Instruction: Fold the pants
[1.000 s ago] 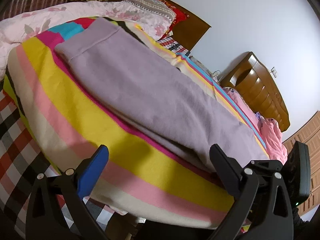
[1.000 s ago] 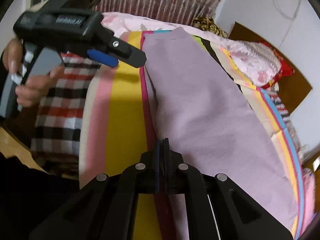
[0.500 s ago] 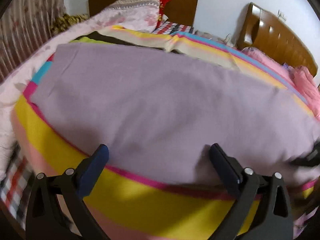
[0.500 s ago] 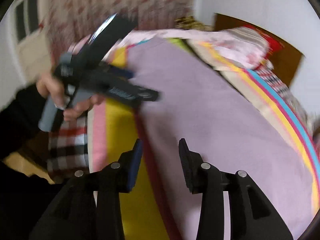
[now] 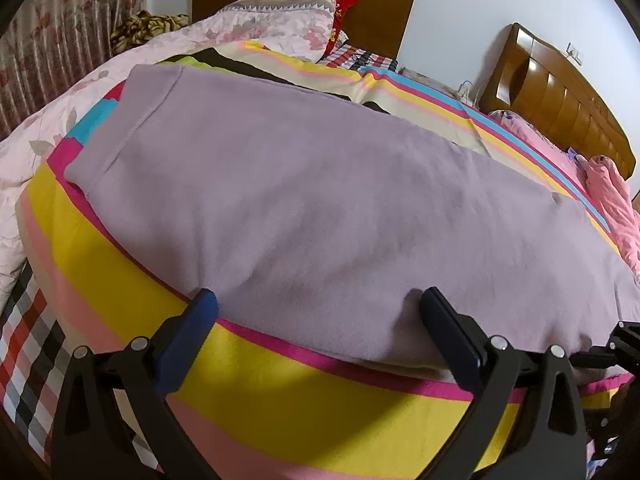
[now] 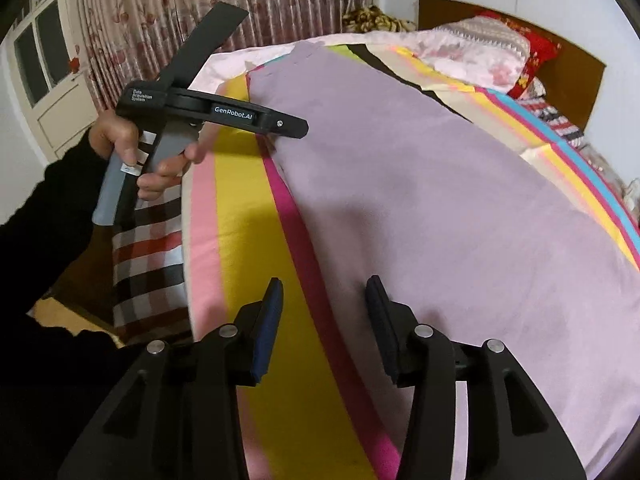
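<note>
Lilac fleece pants (image 5: 320,200) lie flat and lengthwise on a striped blanket (image 5: 280,396) on the bed, folded leg on leg, waistband at the far left. My left gripper (image 5: 316,312) is open, its fingertips at the pants' near edge, holding nothing. My right gripper (image 6: 324,292) is open and empty, straddling the pants' (image 6: 440,200) near edge. The left gripper (image 6: 288,126) also shows in the right wrist view, held by a hand over the pants' edge.
A floral quilt and pillows (image 5: 280,20) lie at the bed's head by a wooden headboard (image 5: 384,12). A second wooden headboard (image 5: 560,96) and pink bedding (image 5: 612,208) are to the right. A checked sheet (image 6: 144,248) hangs at the bedside. Curtains (image 6: 200,12) hang behind.
My right gripper has opened from shut. My left gripper has swung round to face the pants' long edge and moved close to it.
</note>
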A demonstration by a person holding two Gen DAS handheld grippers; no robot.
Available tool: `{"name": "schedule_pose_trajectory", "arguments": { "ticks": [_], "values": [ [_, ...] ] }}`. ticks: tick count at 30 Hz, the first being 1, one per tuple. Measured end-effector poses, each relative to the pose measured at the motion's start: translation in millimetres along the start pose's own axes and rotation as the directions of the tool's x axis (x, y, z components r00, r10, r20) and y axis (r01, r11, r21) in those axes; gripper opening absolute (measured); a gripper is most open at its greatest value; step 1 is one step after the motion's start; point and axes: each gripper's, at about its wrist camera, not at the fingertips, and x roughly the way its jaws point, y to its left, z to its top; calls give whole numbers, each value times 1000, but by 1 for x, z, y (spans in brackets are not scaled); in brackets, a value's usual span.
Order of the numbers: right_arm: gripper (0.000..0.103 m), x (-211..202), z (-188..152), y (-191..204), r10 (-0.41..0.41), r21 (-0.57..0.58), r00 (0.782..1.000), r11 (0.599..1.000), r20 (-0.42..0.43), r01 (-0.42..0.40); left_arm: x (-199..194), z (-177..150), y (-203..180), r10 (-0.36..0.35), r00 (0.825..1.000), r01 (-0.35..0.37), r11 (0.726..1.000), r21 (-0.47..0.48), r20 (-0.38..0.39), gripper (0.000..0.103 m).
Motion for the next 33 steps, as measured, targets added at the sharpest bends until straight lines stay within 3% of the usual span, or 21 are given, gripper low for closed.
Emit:
{"name": "schedule_pose_trajectory", "arguments": {
  "ticks": [3, 5, 7, 10, 12, 14, 17, 19, 21, 22, 23, 27, 30, 33],
  "values": [
    [50, -25, 0, -16, 15, 102, 997, 995, 74, -22, -14, 6, -7, 120, 992, -120, 993, -8, 33, 101],
    [69, -34, -6, -36, -85, 220, 994, 973, 67, 68, -25, 14, -13, 75, 995, -74, 997, -16, 69, 101],
    [69, -34, -15, -52, -152, 297, 988, 943, -11, 148, -29, 24, -33, -9, 997, 9, 1000, 2, 73, 101],
    [69, -58, -32, -68, -234, 362, 972, 908, 16, 213, -26, 39, -90, -122, 991, 114, 986, 122, 58, 101],
    [74, -80, -43, -79, -324, 396, 946, 870, 11, 293, -20, 45, -133, -161, 986, 147, 965, 218, 49, 101],
    [84, -107, -62, -97, -424, 441, 905, 811, -9, 384, -9, 51, -182, -218, 975, 190, 923, 336, 47, 101],
    [87, -137, -94, -126, -517, 475, 853, 737, -62, 481, 25, 55, -229, -229, 973, 197, 885, 423, 24, 101],
    [87, -145, -119, -149, -550, 482, 827, 697, -116, 531, 51, 56, -244, -185, 983, 171, 882, 438, -11, 101],
    [87, -142, -153, -176, -532, 485, 806, 650, -261, 586, 77, 55, -247, -132, 990, 139, 892, 429, -48, 101],
    [90, -143, -169, -183, -502, 507, 822, 651, -271, 565, 88, 57, -244, -120, 988, 151, 900, 410, -99, 102],
    [91, -157, -190, -189, -444, 585, 872, 658, -206, 474, 87, 61, -240, -150, 984, 176, 905, 388, -97, 101],
    [91, -186, -224, -182, -413, 564, 891, 697, -189, 443, 94, 62, -241, -115, 989, 143, 904, 403, -95, 102],
    [91, -195, -217, -174, -428, 539, 874, 692, -228, 480, 93, 63, -241, -99, 991, 126, 905, 406, -89, 102],
    [91, -211, -211, -181, -531, 555, 834, 653, -150, 515, 91, 63, -241, -95, 992, 122, 905, 407, -87, 102]
  ]
}}
